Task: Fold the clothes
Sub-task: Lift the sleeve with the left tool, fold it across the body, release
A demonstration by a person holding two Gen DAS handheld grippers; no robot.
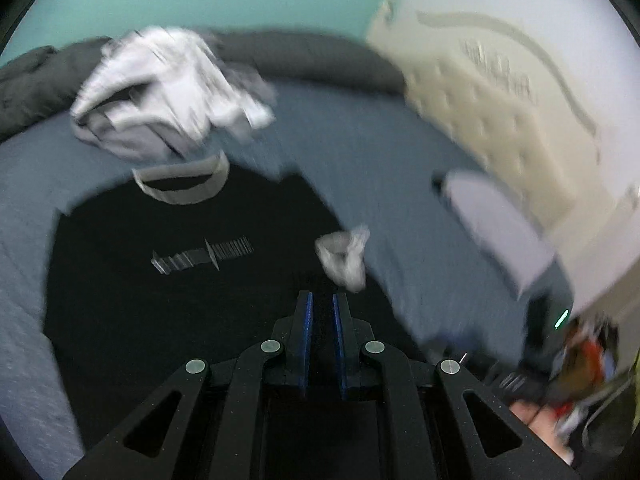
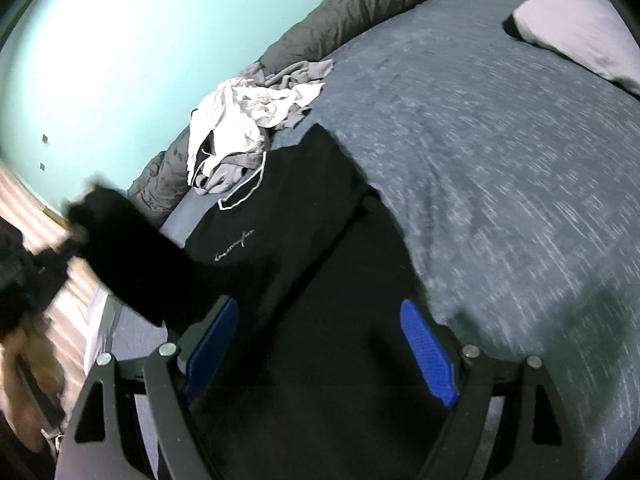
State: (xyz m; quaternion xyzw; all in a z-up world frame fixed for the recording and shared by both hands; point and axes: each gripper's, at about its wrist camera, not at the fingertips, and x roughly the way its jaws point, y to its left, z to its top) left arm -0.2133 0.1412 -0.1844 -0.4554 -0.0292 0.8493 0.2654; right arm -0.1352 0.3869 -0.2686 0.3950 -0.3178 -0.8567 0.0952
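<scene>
While left claw clenched on black shirt sleeve, right claw released above

One black sweatshirt ahead of my right jaws, one heap of pale clothes beyond it, one pale pillow far right, one dark rolled duvet, one bed beneath my two grippers

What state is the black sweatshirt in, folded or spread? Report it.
Mostly spread: the black sweatshirt lies front up on the bed, collar and chest print showing. Motion blur hides whether its sleeves are folded.
</scene>
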